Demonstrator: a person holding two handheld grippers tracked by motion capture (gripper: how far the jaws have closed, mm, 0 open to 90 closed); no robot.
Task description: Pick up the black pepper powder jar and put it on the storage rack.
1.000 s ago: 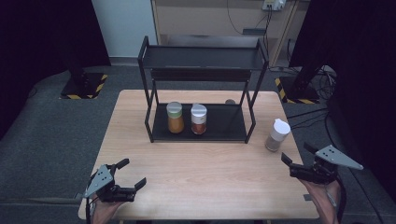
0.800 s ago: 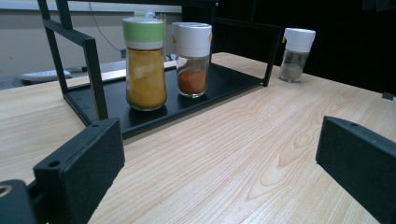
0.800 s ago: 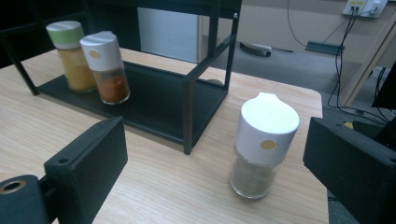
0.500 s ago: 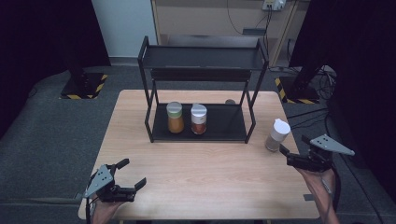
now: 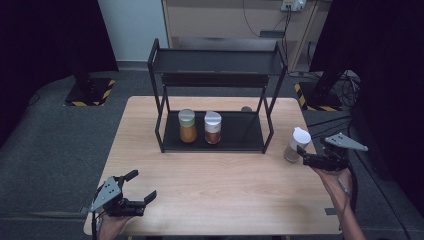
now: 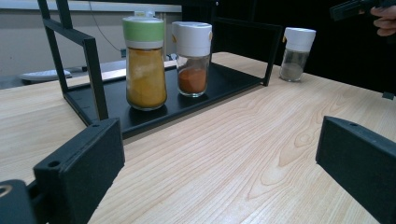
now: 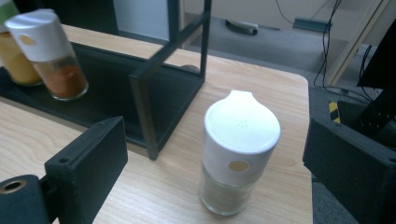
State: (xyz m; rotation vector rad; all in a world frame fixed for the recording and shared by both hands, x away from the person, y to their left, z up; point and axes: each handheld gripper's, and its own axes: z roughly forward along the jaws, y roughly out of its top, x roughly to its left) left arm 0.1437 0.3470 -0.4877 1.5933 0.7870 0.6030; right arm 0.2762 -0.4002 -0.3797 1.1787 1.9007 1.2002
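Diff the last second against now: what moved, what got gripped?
The right gripper moved forward and inward along the table's right edge, closing in on the white-capped jar; its jaws are open with the jar between them in the right gripper view, nothing gripped yet. The left gripper stayed open near the front left corner. The two jars on the rack didn't move.
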